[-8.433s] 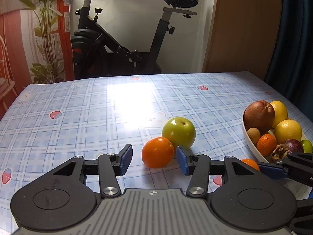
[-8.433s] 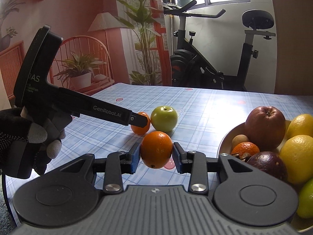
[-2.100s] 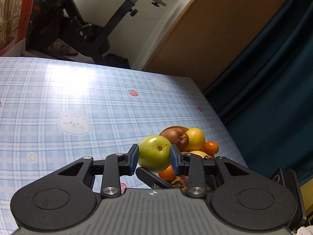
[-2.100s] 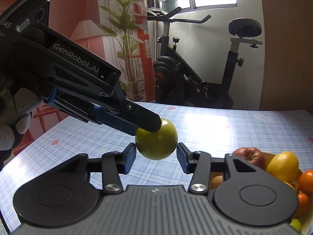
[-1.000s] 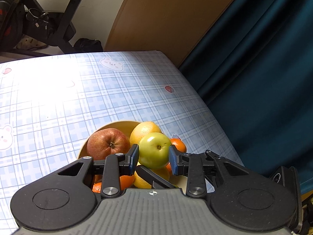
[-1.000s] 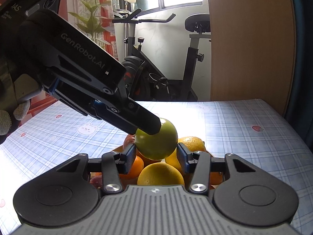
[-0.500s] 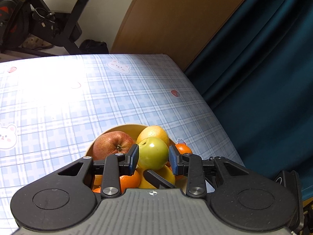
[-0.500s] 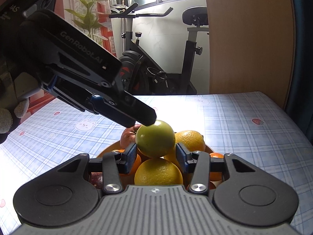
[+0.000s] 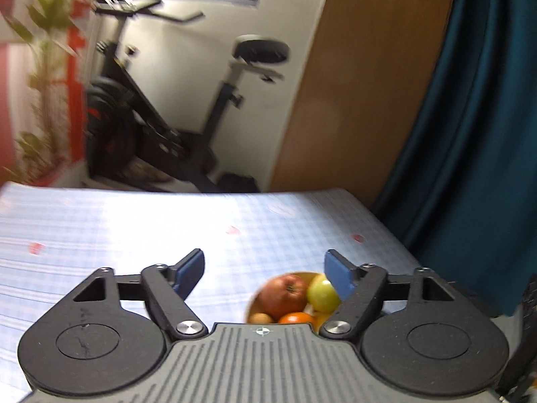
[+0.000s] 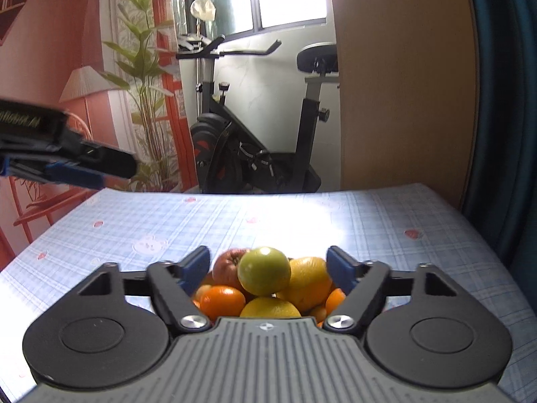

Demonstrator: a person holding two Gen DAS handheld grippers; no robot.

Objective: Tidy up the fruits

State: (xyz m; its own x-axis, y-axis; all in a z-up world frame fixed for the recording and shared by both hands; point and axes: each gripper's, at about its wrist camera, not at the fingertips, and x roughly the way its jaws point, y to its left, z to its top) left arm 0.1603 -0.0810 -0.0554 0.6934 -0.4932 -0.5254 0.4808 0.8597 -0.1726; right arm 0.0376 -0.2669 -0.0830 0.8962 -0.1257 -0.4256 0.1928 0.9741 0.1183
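— Green apple [image 10: 264, 270] is sitting on top of the pile in the bowl [image 9: 252, 302], leaning against the red apple [image 10: 228, 270] and the yellow citrus [image 10: 307, 280] beside it. Nothing is pressing on it, as far as I am seeing.

— And the right gripper [image 10: 266, 267]?

— Its jaws are opening, the blue pads standing wide on either side of the fruit pile with clear gaps around the apple. The apple is showing between them in that view, but it is lying on the heap, not hanging in a grip.

— What is the left gripper [image 9: 265, 268] doing?

— Its jaws are opening too, with nothing between them but the checked tablecloth [image 9: 134, 235]. The bowl is peeking out low between its fingers, off toward the right one. From the right wrist camera that gripper is hovering well off to the left, above the table's edge.

— So which step are we judging this to be?

— The release of the apple into the bowl, I am thinking, and it is looking finished. No loose fruit is showing on the cloth in either view, though much of the near table is hidden behind the gripper bodies.

— And next?

— Backing both grippers away cleanly without nudging the apple, since it is perching high on round fruit and could roll. Then checking the hidden part of the table for leftovers.
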